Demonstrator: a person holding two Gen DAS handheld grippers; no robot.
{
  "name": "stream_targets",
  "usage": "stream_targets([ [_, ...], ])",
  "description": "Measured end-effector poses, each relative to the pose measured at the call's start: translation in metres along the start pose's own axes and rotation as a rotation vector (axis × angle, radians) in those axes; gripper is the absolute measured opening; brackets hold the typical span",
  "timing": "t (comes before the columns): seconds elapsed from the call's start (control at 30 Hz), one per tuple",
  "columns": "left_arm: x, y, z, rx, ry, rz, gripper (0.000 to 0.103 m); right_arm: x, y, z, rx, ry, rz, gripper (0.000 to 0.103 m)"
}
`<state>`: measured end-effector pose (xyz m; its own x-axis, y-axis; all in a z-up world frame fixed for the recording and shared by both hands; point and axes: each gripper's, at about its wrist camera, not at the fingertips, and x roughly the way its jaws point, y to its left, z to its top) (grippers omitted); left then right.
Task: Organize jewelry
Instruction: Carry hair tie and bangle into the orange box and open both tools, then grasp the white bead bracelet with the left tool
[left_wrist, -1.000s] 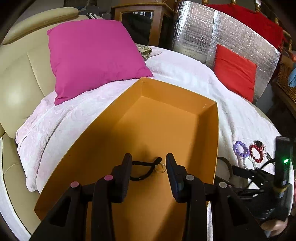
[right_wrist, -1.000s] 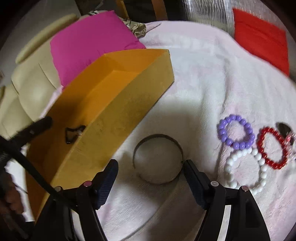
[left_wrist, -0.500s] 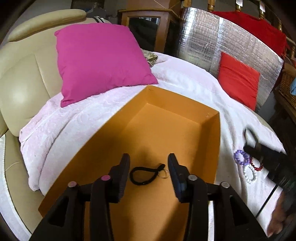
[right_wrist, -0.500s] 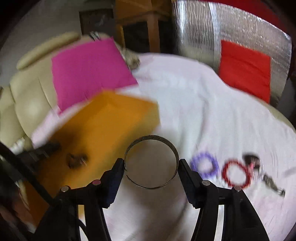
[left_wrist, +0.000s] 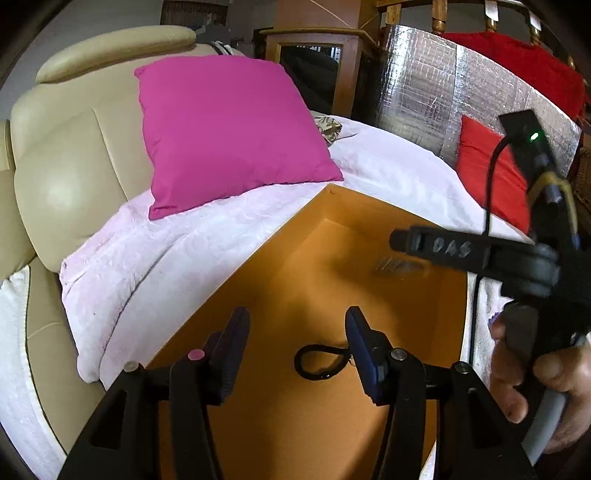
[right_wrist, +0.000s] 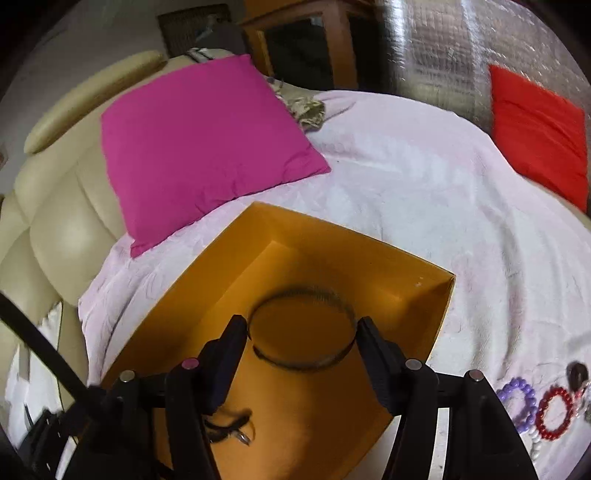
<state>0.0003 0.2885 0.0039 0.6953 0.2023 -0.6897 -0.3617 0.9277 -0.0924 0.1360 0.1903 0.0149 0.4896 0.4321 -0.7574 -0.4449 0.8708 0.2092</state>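
Note:
An open orange box (left_wrist: 332, 206) (right_wrist: 436, 295) lies on the pink bedspread. A black cord bracelet (left_wrist: 319, 363) (right_wrist: 231, 430) lies on its floor. My right gripper (right_wrist: 301, 341) is shut on a thin metal bangle (right_wrist: 301, 363) and holds it over the box. From the left wrist view the right gripper (left_wrist: 443, 249) shows above the box's right side, with the bangle (left_wrist: 397, 266) as a blur. My left gripper (left_wrist: 297, 339) is open and empty over the box, just above the cord bracelet. Purple (right_wrist: 517, 400) and red (right_wrist: 554, 411) bead bracelets lie on the bedspread to the right.
A magenta pillow (left_wrist: 229, 129) leans on the cream headboard (left_wrist: 66, 155) behind the box. A red pillow (right_wrist: 539, 129) rests against a silver foil panel (left_wrist: 417, 110) at the back right. A person's hand (left_wrist: 532, 380) holds the right gripper's handle.
My right gripper lifted the bangle off the bedspread and carried it left to above the box. My left gripper drew back a little over the cord bracelet.

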Motion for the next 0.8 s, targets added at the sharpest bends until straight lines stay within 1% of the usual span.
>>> stream_targets([
  [0.07, -0.001, -0.008, 0.000, 0.020, -0.006, -0.002, 0.055, -0.015, -0.008, -0.001, 0.017, -0.029, 0.014, 0.066],
  [0.13, -0.005, -0.018, 0.000, 0.038, -0.024, -0.003, 0.055, -0.031, -0.016, -0.002, 0.013, -0.061, 0.010, 0.066],
  [0.17, -0.007, -0.024, 0.000, 0.049, -0.035, -0.004, 0.055, -0.045, -0.025, -0.005, 0.013, -0.088, 0.006, 0.066],
  [0.27, -0.014, -0.047, 0.000, 0.094, -0.064, -0.014, 0.055, -0.081, -0.055, -0.014, 0.033, -0.131, -0.006, 0.066],
  [0.37, -0.020, -0.072, -0.002, 0.131, -0.085, -0.044, 0.057, -0.130, -0.106, -0.034, 0.072, -0.172, -0.058, 0.066],
  [0.47, -0.025, -0.104, -0.007, 0.187, -0.100, -0.075, 0.059, -0.170, -0.157, -0.058, 0.130, -0.186, -0.122, 0.066],
  [0.53, -0.028, -0.124, -0.012, 0.221, -0.109, -0.102, 0.060, -0.194, -0.196, -0.079, 0.201, -0.193, -0.160, 0.065],
  [0.6, -0.030, -0.142, -0.016, 0.255, -0.111, -0.131, 0.063, -0.213, -0.233, -0.102, 0.275, -0.195, -0.190, 0.065],
  [0.7, -0.027, -0.173, -0.025, 0.312, -0.083, -0.194, 0.065, -0.225, -0.283, -0.129, 0.377, -0.178, -0.206, 0.065],
  [0.77, -0.019, -0.192, -0.032, 0.348, -0.033, -0.243, 0.065, -0.225, -0.315, -0.142, 0.456, -0.168, -0.199, 0.065],
  [0.8, -0.014, -0.199, -0.034, 0.363, -0.010, -0.255, 0.065, -0.223, -0.331, -0.148, 0.502, -0.159, -0.189, 0.065],
])
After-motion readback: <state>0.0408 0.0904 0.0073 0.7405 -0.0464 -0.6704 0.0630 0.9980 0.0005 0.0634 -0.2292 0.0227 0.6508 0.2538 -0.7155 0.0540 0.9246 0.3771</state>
